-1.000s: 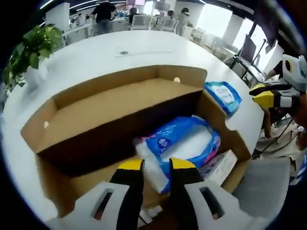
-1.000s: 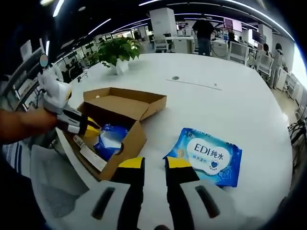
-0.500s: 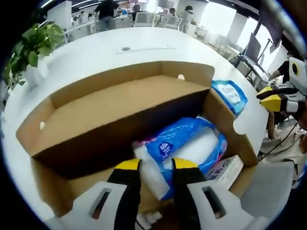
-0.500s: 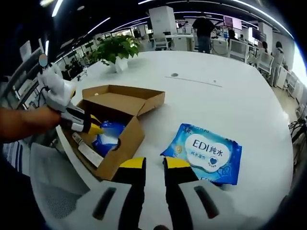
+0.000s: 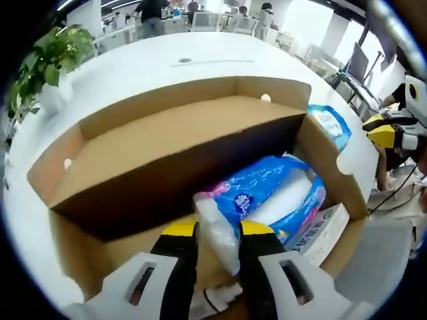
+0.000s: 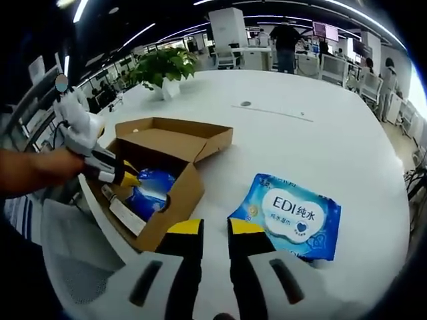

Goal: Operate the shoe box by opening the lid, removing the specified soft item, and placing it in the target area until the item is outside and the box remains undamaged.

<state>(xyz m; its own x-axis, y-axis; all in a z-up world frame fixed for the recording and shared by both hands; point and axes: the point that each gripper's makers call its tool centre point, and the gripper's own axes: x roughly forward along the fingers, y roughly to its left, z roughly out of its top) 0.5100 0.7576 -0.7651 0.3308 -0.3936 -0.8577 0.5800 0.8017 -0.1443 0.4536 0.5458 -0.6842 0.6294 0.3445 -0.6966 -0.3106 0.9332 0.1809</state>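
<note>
One blue tissue pack [image 5: 267,193] lies inside the open shoe box [image 5: 167,153], its near plastic end between the left gripper [image 5: 217,230] jaws, which look clamped on it. Step: grasping; next, lift it out toward the table [image 6: 320,153] near the wipes pack [image 6: 293,217]. Right gripper [image 6: 215,228] hovers narrowly parted, holding nothing.

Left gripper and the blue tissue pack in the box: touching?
Touching. The left gripper view shows the left gripper with its jaws around the tissue pack end.
</note>
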